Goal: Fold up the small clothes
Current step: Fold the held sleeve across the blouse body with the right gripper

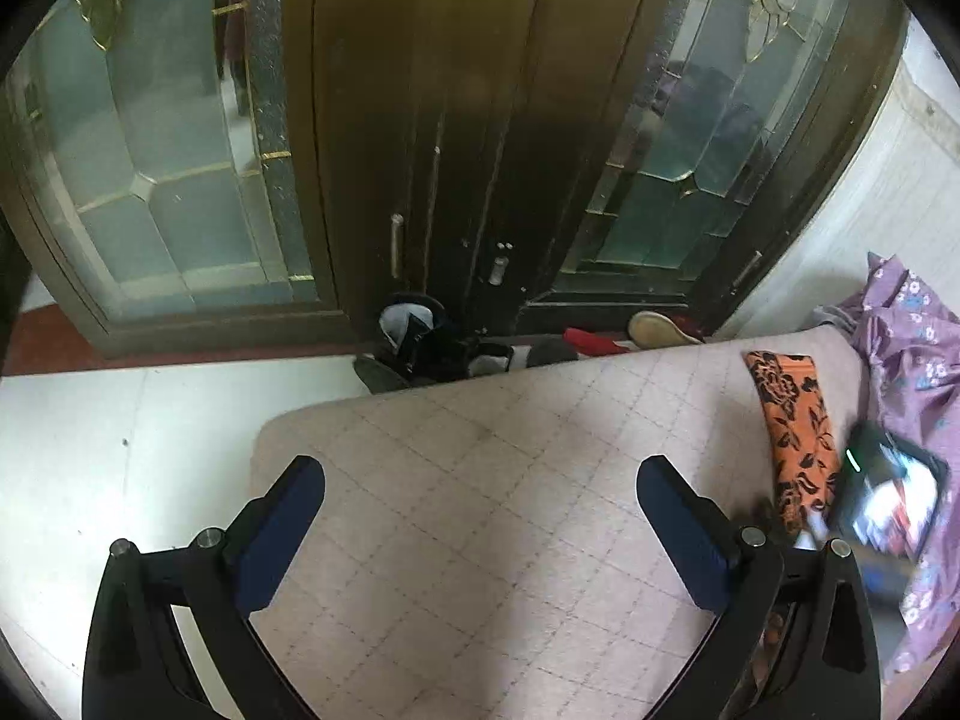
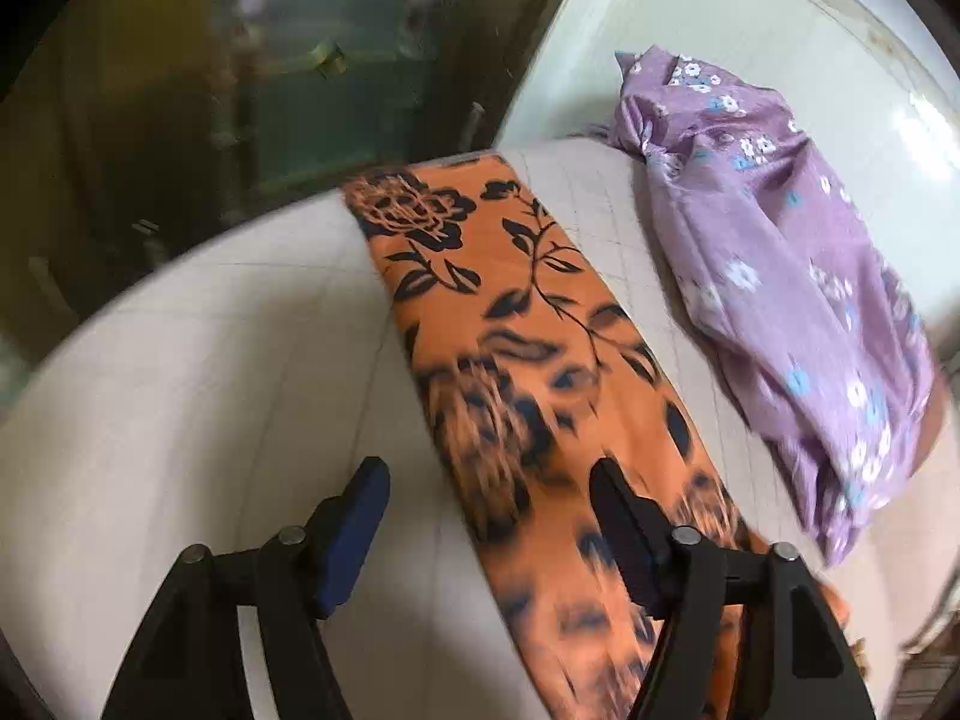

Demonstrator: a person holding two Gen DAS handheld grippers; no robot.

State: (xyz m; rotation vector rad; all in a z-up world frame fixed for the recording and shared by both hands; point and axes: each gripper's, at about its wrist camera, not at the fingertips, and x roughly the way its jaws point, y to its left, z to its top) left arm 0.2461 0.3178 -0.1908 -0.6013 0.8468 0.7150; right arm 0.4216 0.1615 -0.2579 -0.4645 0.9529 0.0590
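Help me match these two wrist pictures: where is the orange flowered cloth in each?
Left wrist: orange cloth at the right, a narrow strip on the bed.
Right wrist: orange cloth in the middle, running down under the gripper's fingers.
Shared landmark: the purple flowered cloth, right of it in both.

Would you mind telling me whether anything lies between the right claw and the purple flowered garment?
Yes: the folded orange cloth lies on the mattress under the open right claw, between it and the crumpled purple garment. Nothing stands upright in the way; the claw could pass above the flat cloth.
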